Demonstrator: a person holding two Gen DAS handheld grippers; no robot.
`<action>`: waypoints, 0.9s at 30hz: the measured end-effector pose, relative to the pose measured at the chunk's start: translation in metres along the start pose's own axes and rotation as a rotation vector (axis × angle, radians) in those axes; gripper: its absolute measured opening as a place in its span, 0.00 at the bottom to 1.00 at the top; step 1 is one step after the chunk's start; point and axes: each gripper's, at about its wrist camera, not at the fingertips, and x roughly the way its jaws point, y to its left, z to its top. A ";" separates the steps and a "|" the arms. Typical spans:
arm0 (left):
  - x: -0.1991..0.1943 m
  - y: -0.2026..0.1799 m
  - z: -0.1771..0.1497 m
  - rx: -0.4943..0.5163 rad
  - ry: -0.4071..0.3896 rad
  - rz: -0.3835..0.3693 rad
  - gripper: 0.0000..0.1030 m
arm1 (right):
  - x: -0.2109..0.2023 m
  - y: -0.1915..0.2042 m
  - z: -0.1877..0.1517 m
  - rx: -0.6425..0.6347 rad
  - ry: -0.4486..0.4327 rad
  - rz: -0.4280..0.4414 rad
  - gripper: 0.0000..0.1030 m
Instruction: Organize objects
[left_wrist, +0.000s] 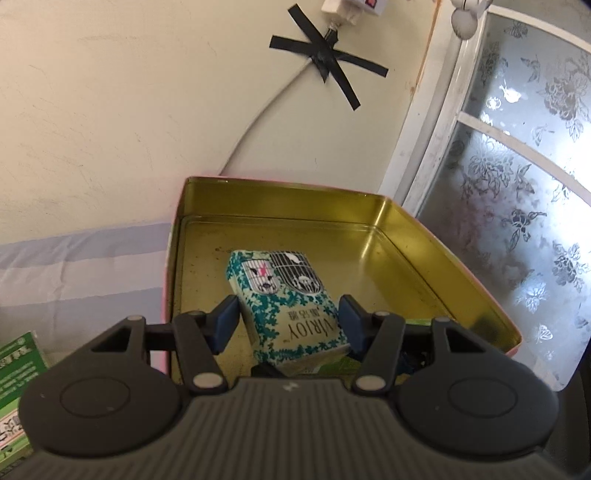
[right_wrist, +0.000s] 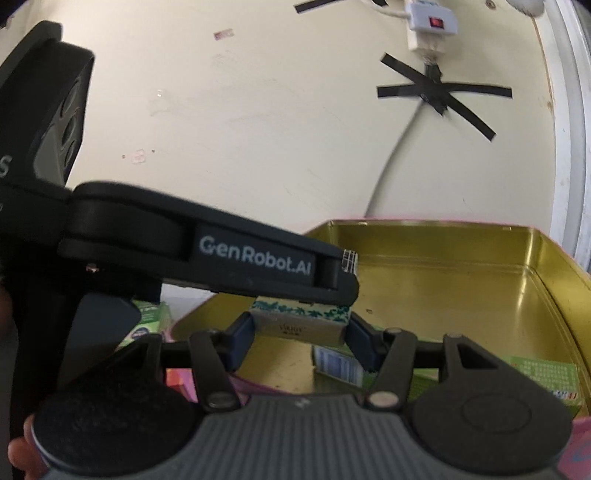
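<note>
A teal-and-white patterned box (left_wrist: 284, 306) lies tilted inside a gold-lined tin (left_wrist: 443, 258) with a pink outside. My left gripper (left_wrist: 290, 323) has its blue pads on either side of the box with small gaps, jaws open. In the right wrist view the same box (right_wrist: 301, 319) sits between my right gripper's (right_wrist: 299, 341) open fingers, which do not touch it. The left gripper's black body (right_wrist: 221, 251) crosses above it. Green boxes (right_wrist: 543, 376) lie in the tin (right_wrist: 480, 258) at the near right.
A green box (left_wrist: 18, 373) lies outside the tin at the left on a striped cloth (left_wrist: 74, 266). A cream wall with taped cable (left_wrist: 325, 59) stands behind. A frosted patterned window (left_wrist: 517, 184) is on the right. Pink items (right_wrist: 177, 382) lie near the tin's front.
</note>
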 end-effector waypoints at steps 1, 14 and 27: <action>0.003 -0.001 0.000 0.003 0.005 0.010 0.65 | 0.005 -0.004 0.000 0.009 -0.001 -0.005 0.56; -0.028 -0.004 -0.006 0.101 -0.067 0.198 0.74 | 0.002 -0.023 -0.007 0.049 -0.065 -0.127 0.63; -0.094 0.010 -0.047 0.109 -0.093 0.301 0.80 | -0.051 -0.021 -0.018 0.158 -0.137 -0.227 0.64</action>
